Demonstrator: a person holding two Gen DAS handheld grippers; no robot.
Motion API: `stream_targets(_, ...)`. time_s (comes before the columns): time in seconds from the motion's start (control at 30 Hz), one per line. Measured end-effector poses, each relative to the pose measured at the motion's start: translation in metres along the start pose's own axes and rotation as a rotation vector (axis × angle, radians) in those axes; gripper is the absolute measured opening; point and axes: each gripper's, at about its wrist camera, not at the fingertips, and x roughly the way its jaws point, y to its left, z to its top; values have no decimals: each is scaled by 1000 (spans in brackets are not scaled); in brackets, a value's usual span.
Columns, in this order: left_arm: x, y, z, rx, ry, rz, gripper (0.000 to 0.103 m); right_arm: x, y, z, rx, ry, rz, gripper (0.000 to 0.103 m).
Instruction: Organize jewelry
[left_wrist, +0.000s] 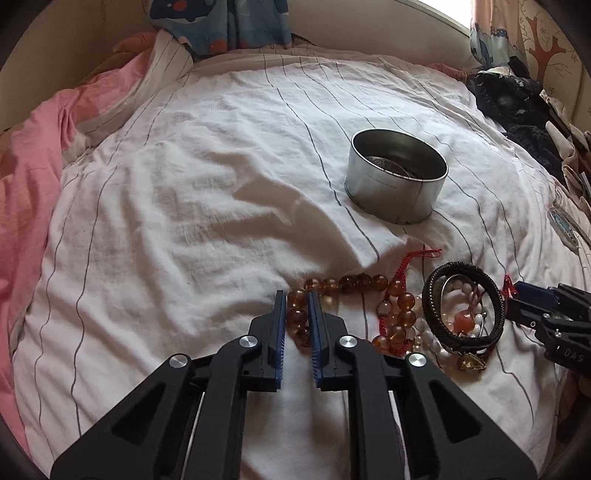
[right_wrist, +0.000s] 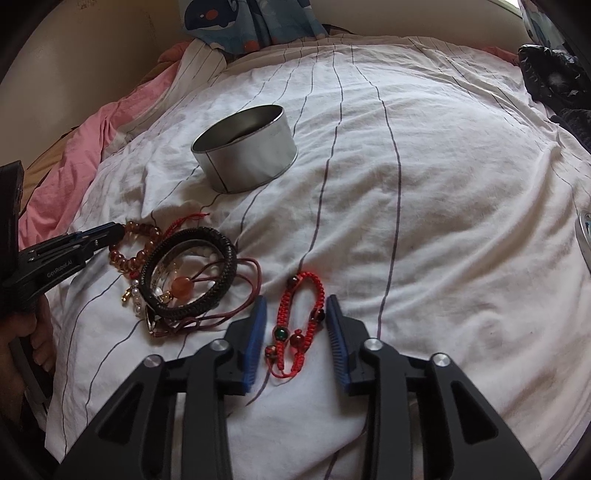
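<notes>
A: Bedsheet (left_wrist: 207, 192), one, white with thin dark stripes. One round metal tin (left_wrist: 397, 175) stands open on it.

B: Grippers?

A: Two. The left gripper (left_wrist: 297, 319) is clamped on one amber bead bracelet (left_wrist: 332, 284). The right gripper (right_wrist: 295, 332) stands apart around one red braided bracelet (right_wrist: 299, 325), pads clear of it.

B: Rest?

A: One black braided bangle (right_wrist: 190, 273) between them.

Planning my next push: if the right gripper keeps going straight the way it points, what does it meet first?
Most likely the red braided bracelet, lying loose between the right gripper's open fingers, with the white sheet right beneath it. Depth is unclear.
</notes>
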Motion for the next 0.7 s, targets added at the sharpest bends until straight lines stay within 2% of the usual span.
stream_targets(0.07,5,-6,-2,19,20,-8,25,2,3,-1,-22,7,-19,49)
stream_targets(0.17,7,-10,-4,44,22,8,25,4,4,-1,-30,14,-29,47)
stream_targets(0.23,5,-12,-4,54,22,-5,17,3,3,-1,-28,16,-25,21)
stream_targets(0.27,4,-14,-3,60,24,-14,11,1,3,0,-23,13,-16,17)
stream_targets(0.3,2,-15,-3,63,19,-19,11,-1,3,0,-24,5,-14,14)
stream_targets(0.5,-20,-25,3,87,-46,-34,11,-20,4,6,-12,-73,7,13)
stream_targets(0.7,-31,-30,7,94,-78,-31,11,-39,6,11,14,-155,70,13)
